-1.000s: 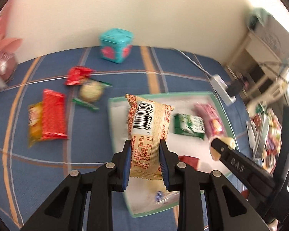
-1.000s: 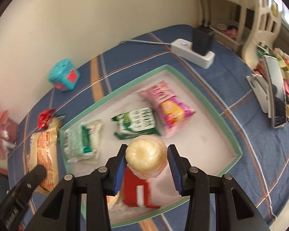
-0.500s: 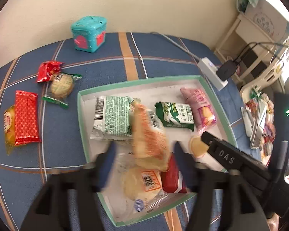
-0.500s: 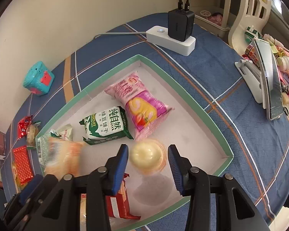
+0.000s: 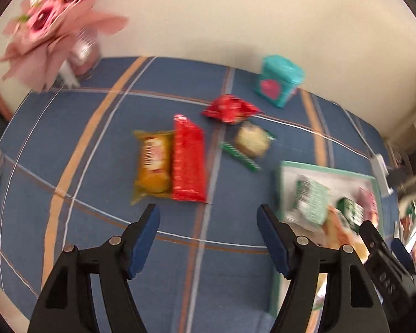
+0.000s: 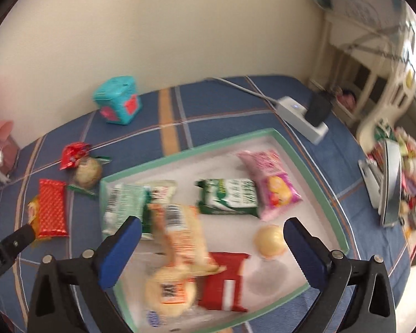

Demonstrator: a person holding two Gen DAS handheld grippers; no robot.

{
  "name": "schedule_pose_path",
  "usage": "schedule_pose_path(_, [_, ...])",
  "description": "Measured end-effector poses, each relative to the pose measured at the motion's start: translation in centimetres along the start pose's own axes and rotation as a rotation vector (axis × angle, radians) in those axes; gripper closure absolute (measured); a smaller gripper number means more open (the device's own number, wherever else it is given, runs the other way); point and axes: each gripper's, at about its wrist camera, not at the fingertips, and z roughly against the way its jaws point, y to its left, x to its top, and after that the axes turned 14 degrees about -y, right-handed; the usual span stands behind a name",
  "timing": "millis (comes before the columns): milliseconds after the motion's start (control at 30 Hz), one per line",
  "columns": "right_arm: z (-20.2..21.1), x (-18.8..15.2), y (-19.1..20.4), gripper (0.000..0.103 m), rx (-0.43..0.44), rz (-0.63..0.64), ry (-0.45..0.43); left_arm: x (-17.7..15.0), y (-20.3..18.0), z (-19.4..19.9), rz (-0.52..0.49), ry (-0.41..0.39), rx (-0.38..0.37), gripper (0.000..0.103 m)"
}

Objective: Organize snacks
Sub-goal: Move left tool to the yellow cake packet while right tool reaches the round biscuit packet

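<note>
Since my left gripper (image 5: 208, 219) hangs wide and empty near the red wafer pack (image 5: 188, 163) lying flat on the desk (image 5: 97, 144) outside the tray (image 5: 284, 166), I judge it light, crinkly, slippery; best pinched across its narrow width.

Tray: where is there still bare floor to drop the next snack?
Bare floor of the tray lies along its right wall, beside the pink packet and the round jelly cup, and at the far-left corner. The near-left part is crowded with overlapping packets.
</note>
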Motion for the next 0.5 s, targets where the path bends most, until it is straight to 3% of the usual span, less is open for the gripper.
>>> schedule_pose_path(233, [0.0,1.3,8.1,0.0,0.035,0.176,-0.05,0.8,1.9,-1.9,0.014,0.002,0.067,0.03])
schedule_pose_path(500, [-2.2,3.6,10.3,0.0,0.087,0.163,-0.085,3.2,3.8,-4.9,0.017,-0.032,0.146,0.03])
